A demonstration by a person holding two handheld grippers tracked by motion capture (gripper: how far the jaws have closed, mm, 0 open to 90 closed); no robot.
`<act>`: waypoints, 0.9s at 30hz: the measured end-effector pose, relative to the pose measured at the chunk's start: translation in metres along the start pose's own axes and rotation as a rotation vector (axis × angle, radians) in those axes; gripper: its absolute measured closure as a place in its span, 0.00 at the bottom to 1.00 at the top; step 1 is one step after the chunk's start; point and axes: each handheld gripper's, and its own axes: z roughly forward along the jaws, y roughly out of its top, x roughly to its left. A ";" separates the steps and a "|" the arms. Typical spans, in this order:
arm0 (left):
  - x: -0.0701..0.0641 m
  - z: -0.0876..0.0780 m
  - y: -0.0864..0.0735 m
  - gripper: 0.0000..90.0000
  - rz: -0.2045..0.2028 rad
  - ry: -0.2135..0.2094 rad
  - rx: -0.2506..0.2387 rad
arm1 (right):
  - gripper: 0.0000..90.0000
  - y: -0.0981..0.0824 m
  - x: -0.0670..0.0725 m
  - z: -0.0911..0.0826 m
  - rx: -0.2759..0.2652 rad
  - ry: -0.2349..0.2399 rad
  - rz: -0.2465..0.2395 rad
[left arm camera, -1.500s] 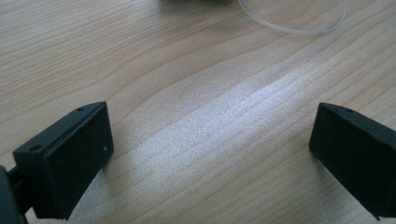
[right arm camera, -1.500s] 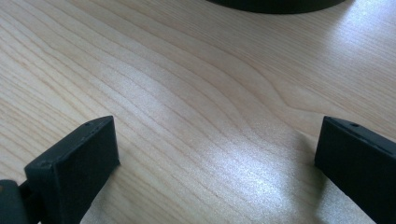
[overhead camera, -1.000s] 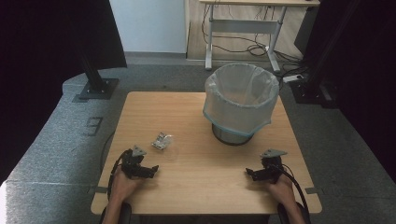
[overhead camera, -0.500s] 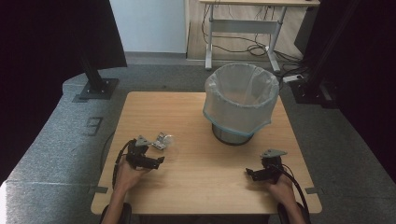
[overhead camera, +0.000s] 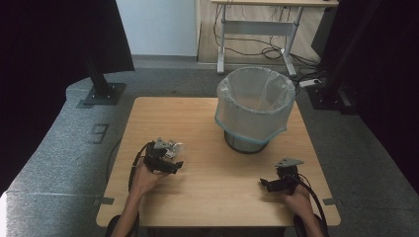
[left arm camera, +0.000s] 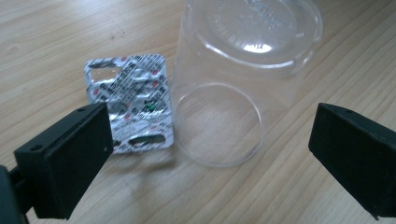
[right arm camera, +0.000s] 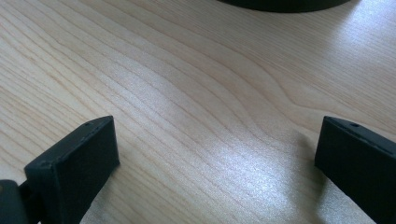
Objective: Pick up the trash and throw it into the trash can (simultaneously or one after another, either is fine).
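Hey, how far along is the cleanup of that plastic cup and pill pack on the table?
Nothing looks binned yet. The clear plastic cup lies on its side beside the foil blister pack, both on the table. In hand: the left gripper is open, its jaws either side of the cup, gripping nothing. The right gripper rests open. Left: grasping both and carrying them to the lined bin.

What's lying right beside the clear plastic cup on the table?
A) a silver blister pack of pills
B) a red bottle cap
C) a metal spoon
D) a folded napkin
A: in the left gripper view a silver foil blister pack lies flat against the side of the tipped-over clear cup.
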 end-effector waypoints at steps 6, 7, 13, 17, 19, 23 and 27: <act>-0.001 0.009 0.004 0.00 0.000 -0.019 -0.008 | 0.00 0.000 0.000 0.000 0.000 0.001 -0.002; -0.001 0.010 0.004 0.00 0.005 -0.026 -0.006 | 0.00 0.000 0.000 0.000 0.000 0.002 -0.003; -0.006 0.018 0.007 0.04 0.028 -0.027 0.001 | 0.00 0.000 0.000 0.000 0.001 0.004 -0.004; -0.005 0.020 0.007 0.16 0.023 -0.022 -0.006 | 0.00 -0.001 0.001 -0.001 0.001 0.006 -0.007; -0.005 0.021 0.007 0.16 0.026 -0.017 -0.004 | 0.00 -0.001 0.001 -0.001 0.001 0.006 -0.007; -0.004 0.021 0.006 0.24 0.029 -0.022 -0.004 | 0.00 -0.001 0.001 -0.001 0.001 0.007 -0.008; -0.004 0.020 0.006 0.30 0.031 -0.024 -0.003 | 0.00 -0.001 0.001 -0.001 0.001 0.008 -0.009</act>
